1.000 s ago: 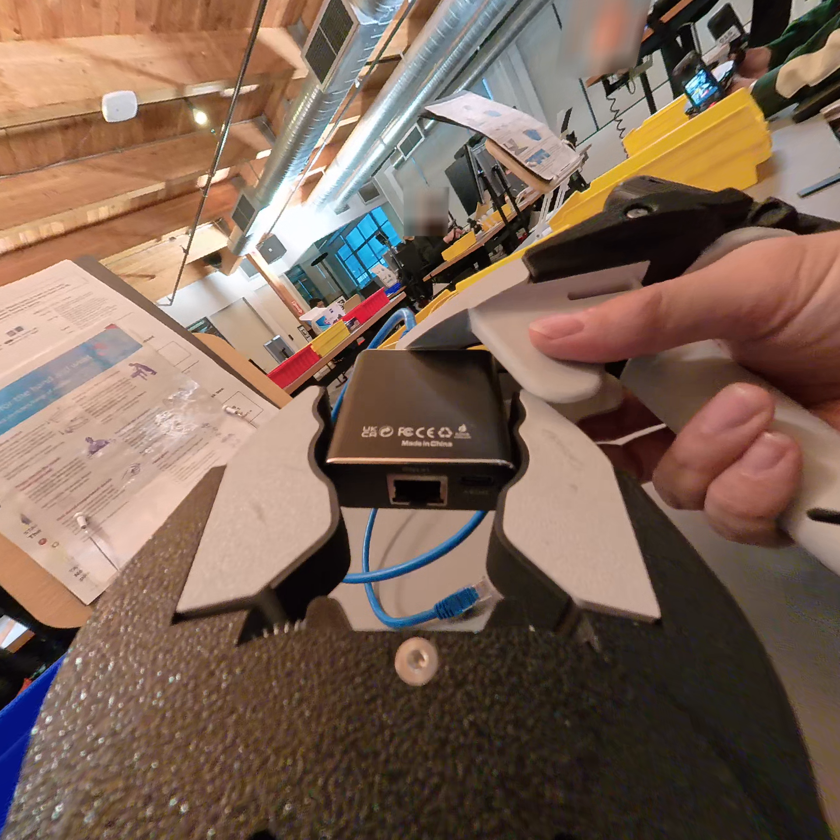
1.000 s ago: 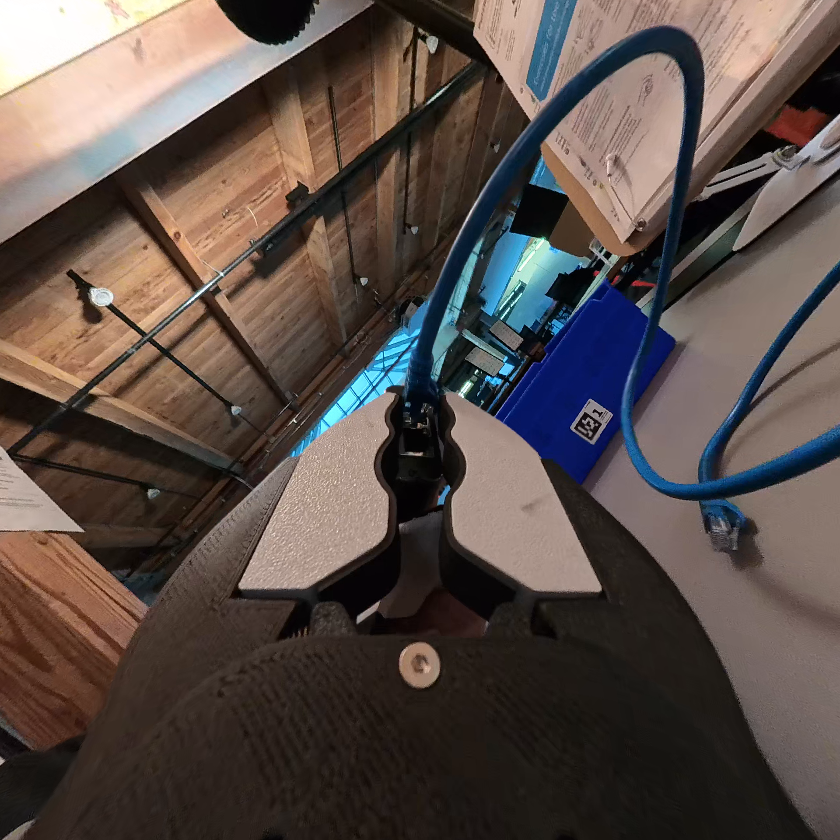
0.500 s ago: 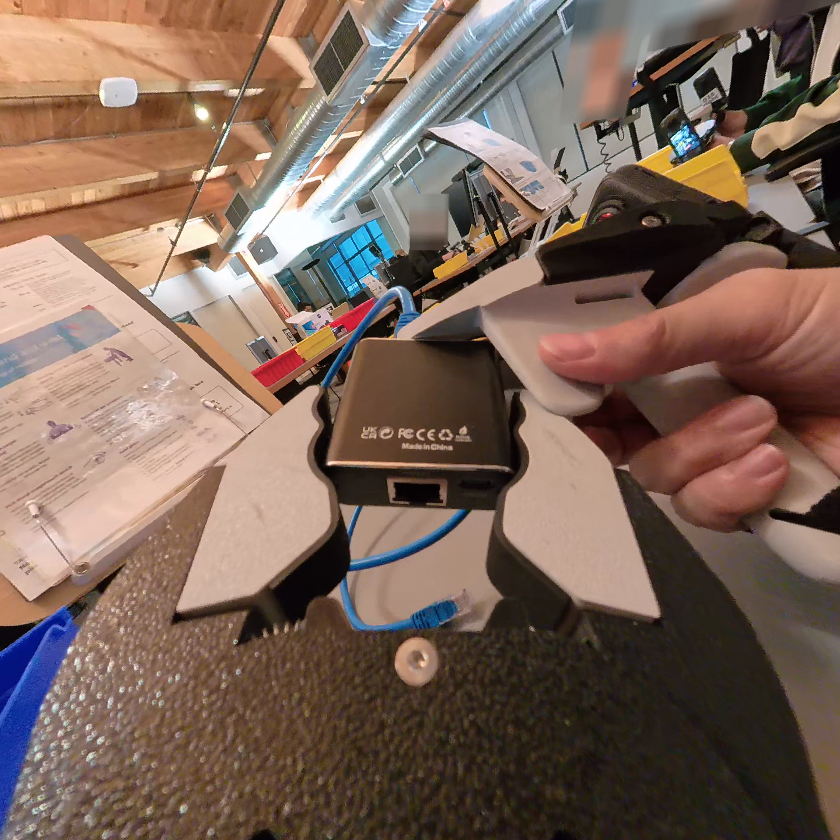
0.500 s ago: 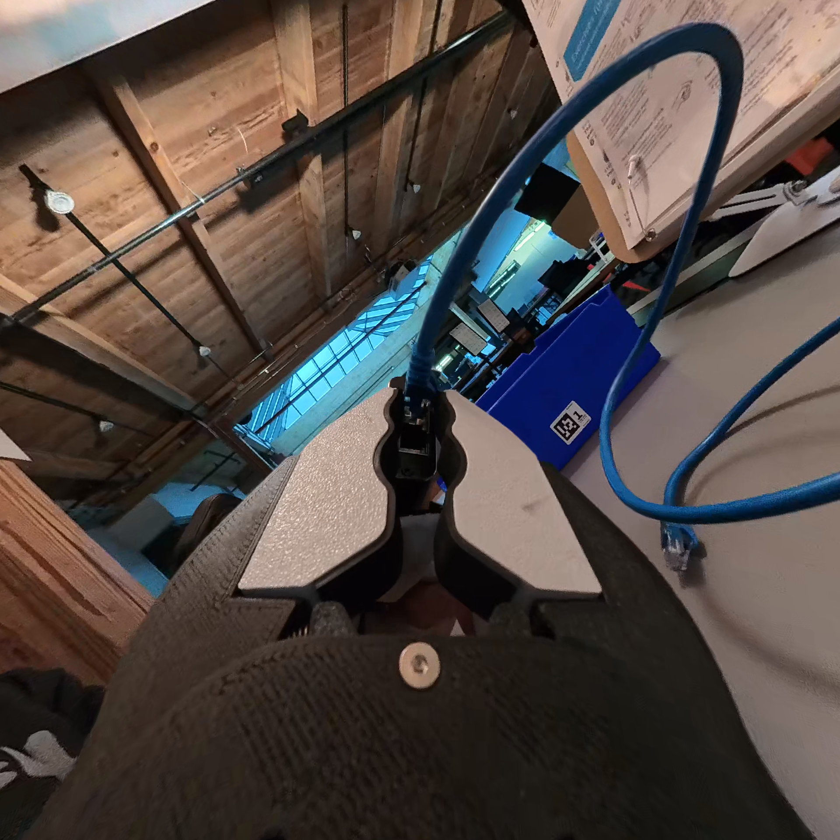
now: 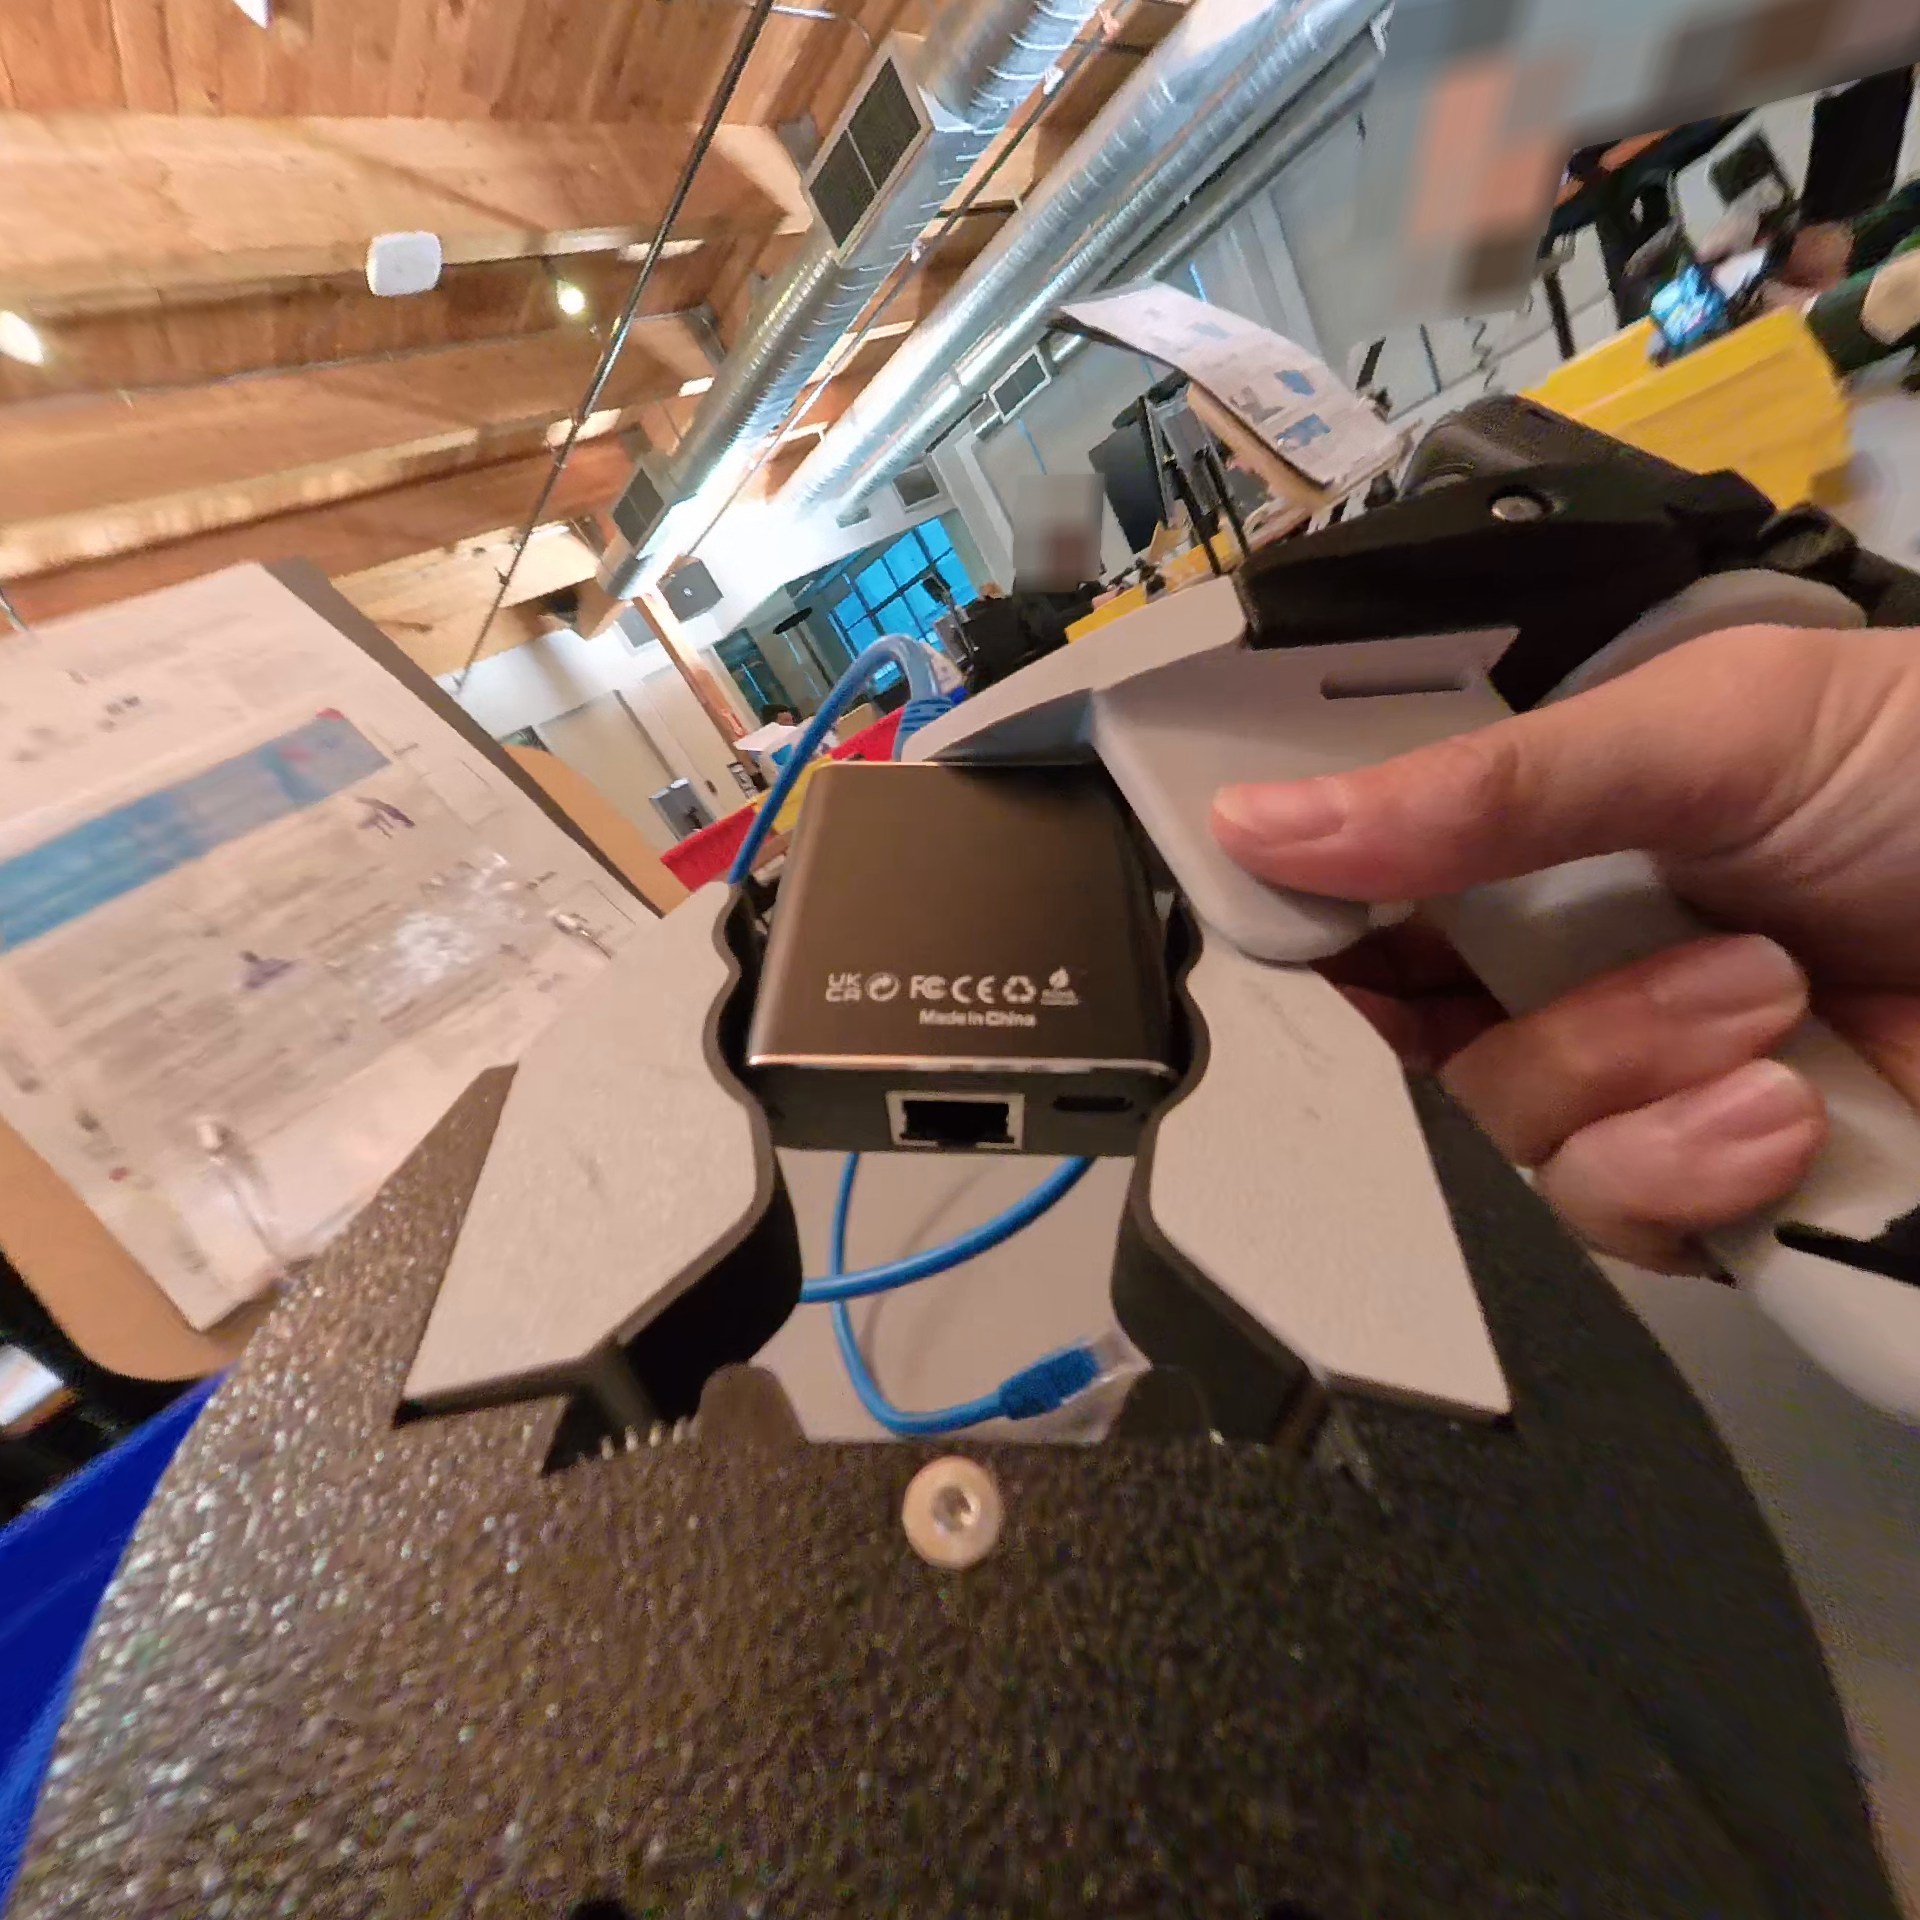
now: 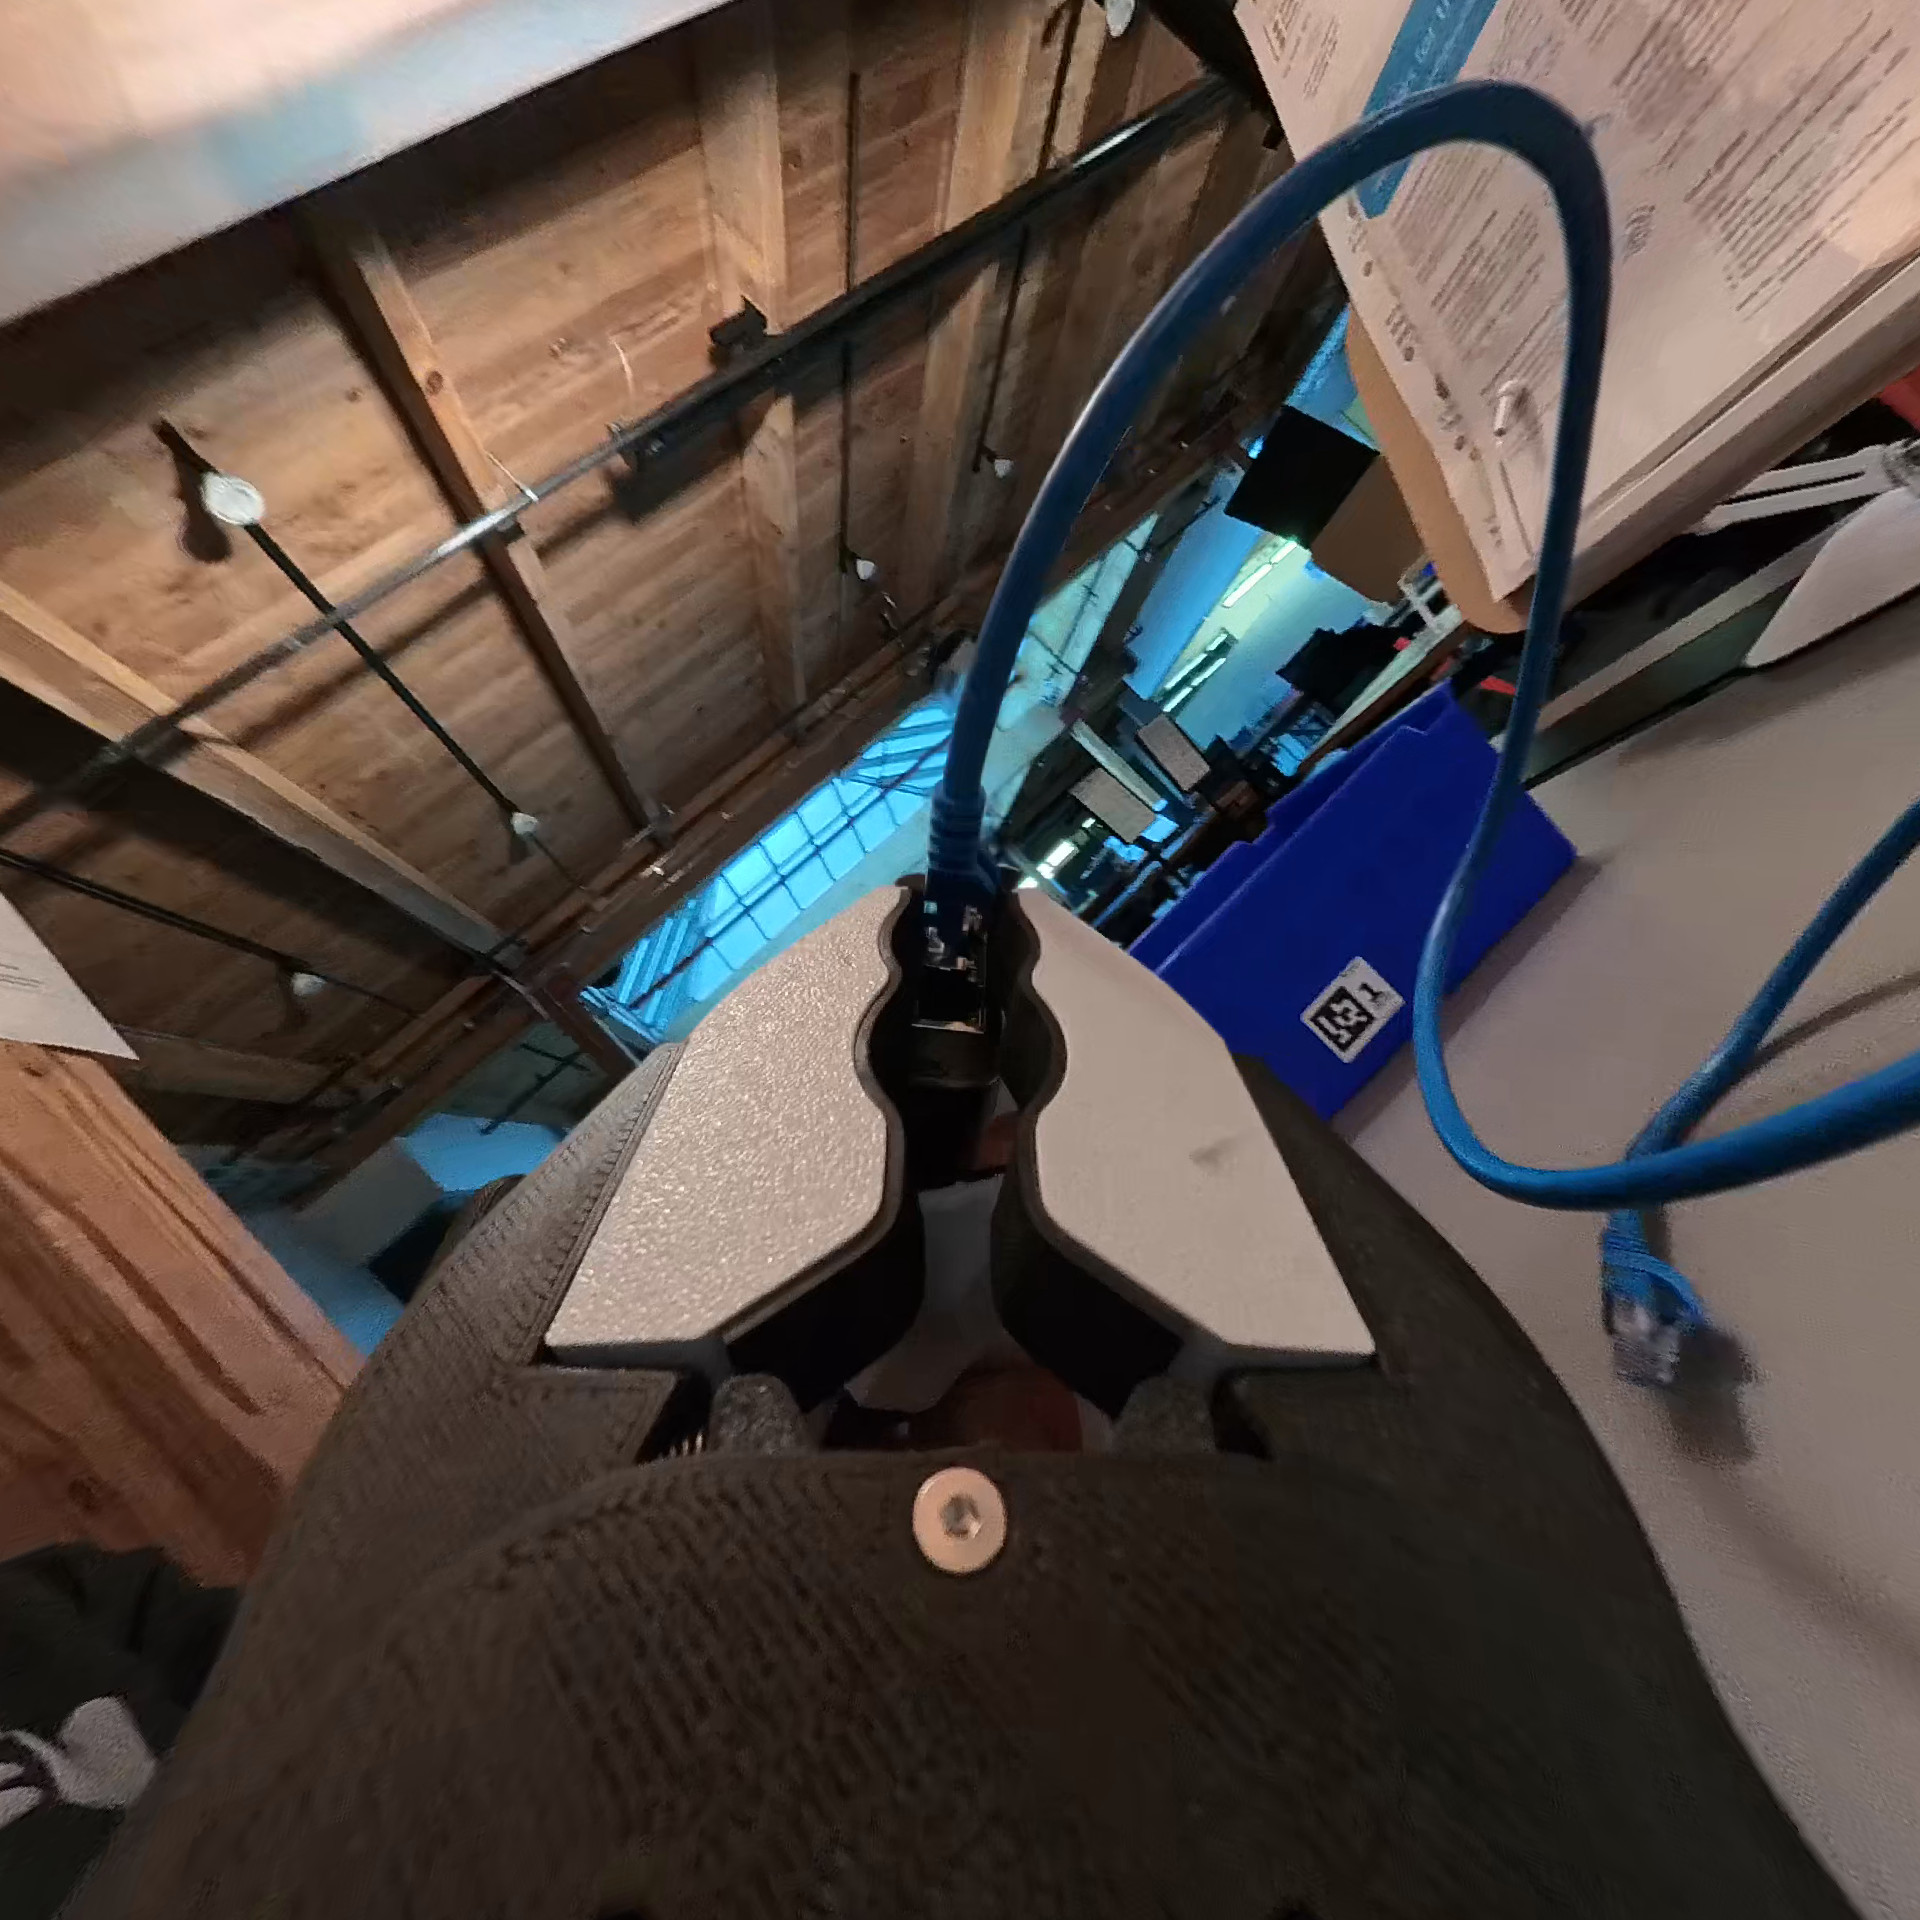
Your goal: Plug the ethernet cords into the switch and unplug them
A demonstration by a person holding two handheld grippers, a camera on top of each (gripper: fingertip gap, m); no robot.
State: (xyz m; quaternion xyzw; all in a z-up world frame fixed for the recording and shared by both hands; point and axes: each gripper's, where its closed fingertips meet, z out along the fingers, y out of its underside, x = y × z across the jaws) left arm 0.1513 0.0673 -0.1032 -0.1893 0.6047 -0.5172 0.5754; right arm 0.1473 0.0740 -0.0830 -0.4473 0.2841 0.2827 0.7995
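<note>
I am clamping the switch (image 5: 961,935) in my left claw (image 5: 961,1049), its empty port facing me. My right claw (image 6: 961,997) is gripping the cord's plug (image 6: 951,971) behind the switch's far end.

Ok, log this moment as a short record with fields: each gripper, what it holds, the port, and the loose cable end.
left gripper: jaws shut on small black box-shaped switch
right gripper: jaws shut on plug of blue ethernet cord
switch port facing camera: empty
loose blue plug: lying on grey table
background: blue bin
</note>
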